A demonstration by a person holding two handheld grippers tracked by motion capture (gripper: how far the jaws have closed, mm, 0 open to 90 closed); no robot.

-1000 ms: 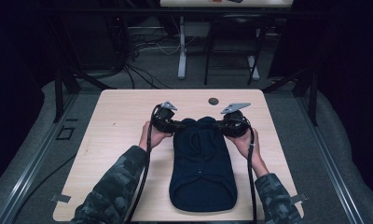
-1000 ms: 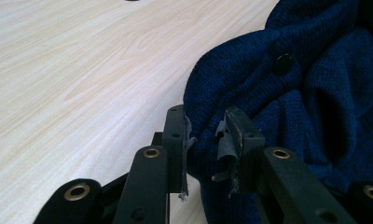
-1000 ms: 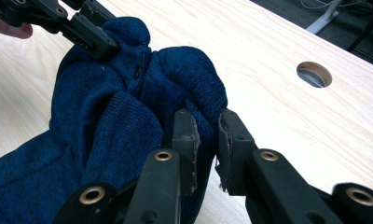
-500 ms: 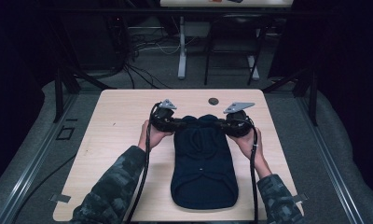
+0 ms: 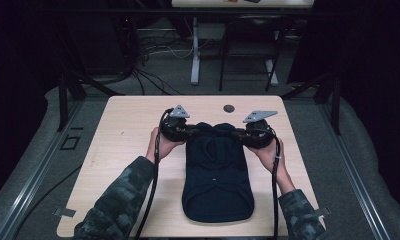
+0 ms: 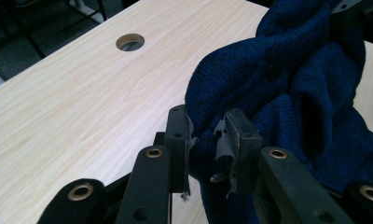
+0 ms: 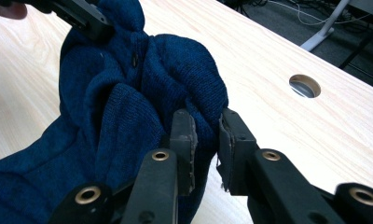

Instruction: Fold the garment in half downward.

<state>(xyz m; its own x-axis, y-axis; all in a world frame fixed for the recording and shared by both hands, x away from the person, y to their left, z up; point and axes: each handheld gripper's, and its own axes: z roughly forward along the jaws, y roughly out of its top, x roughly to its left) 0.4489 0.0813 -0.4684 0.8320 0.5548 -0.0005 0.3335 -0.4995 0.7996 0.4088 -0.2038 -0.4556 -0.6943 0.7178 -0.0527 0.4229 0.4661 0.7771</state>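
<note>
A pale wood-grain tabletop [image 5: 123, 150] stood on a grey floor [image 5: 38, 150], seen from above. A round cable hole [image 5: 229, 108] sat near its far edge, slightly right of centre. A dark blue knitted sweater [image 5: 217, 175] lay along the middle of the tabletop, its lower end near the front edge and its far end bunched up, short of the hole. Bare wood showed on both sides of the sweater. Small grey tape pieces [image 5: 63, 212] marked the front left corner.
</note>
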